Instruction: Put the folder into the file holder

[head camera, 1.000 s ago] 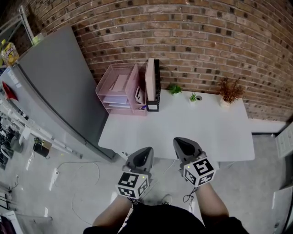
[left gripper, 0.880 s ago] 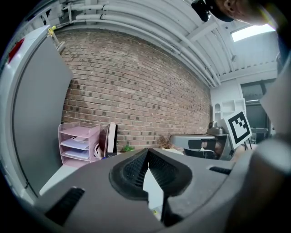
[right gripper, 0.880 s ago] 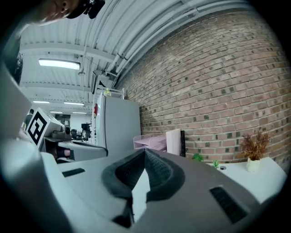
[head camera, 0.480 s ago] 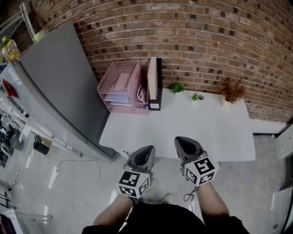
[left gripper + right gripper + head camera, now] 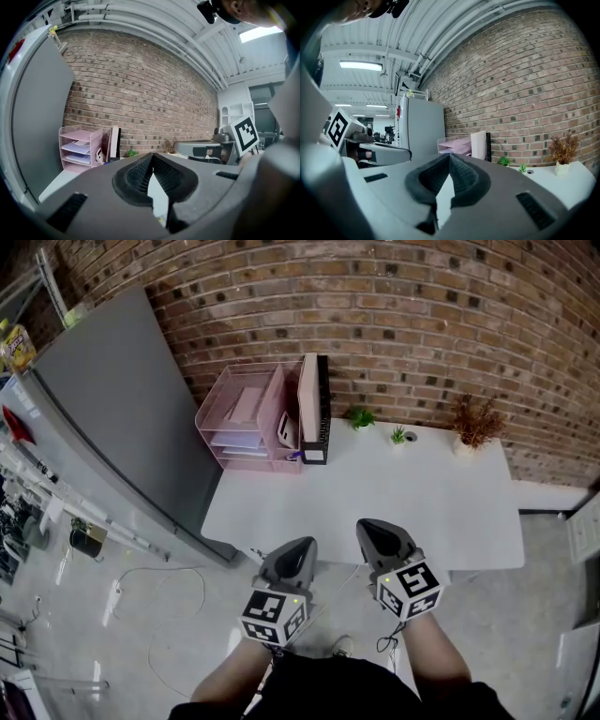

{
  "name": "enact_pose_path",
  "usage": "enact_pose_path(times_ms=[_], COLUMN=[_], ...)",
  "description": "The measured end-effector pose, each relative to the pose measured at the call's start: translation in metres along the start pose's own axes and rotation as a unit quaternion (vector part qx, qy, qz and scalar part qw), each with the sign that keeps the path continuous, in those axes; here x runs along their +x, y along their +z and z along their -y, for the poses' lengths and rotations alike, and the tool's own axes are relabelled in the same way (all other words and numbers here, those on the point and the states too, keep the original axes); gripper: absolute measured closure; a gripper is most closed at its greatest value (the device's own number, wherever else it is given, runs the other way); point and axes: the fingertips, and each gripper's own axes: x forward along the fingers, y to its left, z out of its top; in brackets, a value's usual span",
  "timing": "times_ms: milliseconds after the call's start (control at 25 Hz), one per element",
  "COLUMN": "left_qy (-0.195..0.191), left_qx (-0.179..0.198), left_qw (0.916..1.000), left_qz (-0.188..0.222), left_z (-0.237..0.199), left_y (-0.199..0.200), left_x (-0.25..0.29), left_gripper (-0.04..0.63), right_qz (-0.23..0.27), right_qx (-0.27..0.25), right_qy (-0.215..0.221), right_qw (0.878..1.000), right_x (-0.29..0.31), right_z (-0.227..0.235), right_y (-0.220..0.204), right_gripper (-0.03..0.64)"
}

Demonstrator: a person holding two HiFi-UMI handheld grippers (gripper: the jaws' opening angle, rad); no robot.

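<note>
A pale folder stands upright against a black file holder at the table's back left, next to the brick wall. The left gripper view also shows the folder, and so does the right gripper view, as a pale upright folder. My left gripper hovers shut before the white table's near edge, with nothing between its fingers. Beside it my right gripper is shut too and holds nothing. Both are well short of the folder. In their own views, the left gripper and right gripper have their pads meeting.
A pink stacked letter tray and a pink upright holder stand left of the folder. Two small green plants and a dried plant in a pot line the wall. A tall grey cabinet flanks the table's left.
The head view shifted slightly. Both grippers stay shut in the same place before the table.
</note>
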Motion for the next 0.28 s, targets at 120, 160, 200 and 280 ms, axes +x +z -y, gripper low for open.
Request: enact_pose_path(times_ms=[120,160,200,280], left_qy=[0.001,0.002,0.002,0.002], left_qx=[0.000,0.000,-0.001,-0.002], left_qw=[1.0000,1.0000,1.0000,1.0000], left_qz=[-0.001,-0.001,-0.002,-0.003], left_z=[-0.0008,-0.0012,-0.0014,-0.0015], left_y=[-0.0009,-0.0010,-0.0014,-0.0026], left_x=[0.0018,0.0027,0.0035,0.0051], left_gripper=[0.589,0.589,0.589,0.589], right_qz=[0.000,0.001,0.001,0.002], right_qx=[0.001,0.002,0.002,0.003], right_qy=[0.000,0.000,0.001,0.001], right_qw=[1.000,1.000,1.000,1.000], right_x=[0.0006,0.0012,0.0016,0.0021], right_z=[0.0018,0.0024,0.0029,0.0039], right_y=[-0.0009,-0.0009,-0.0009,-0.0014], right_gripper=[0.614,0.614,0.614,0.614])
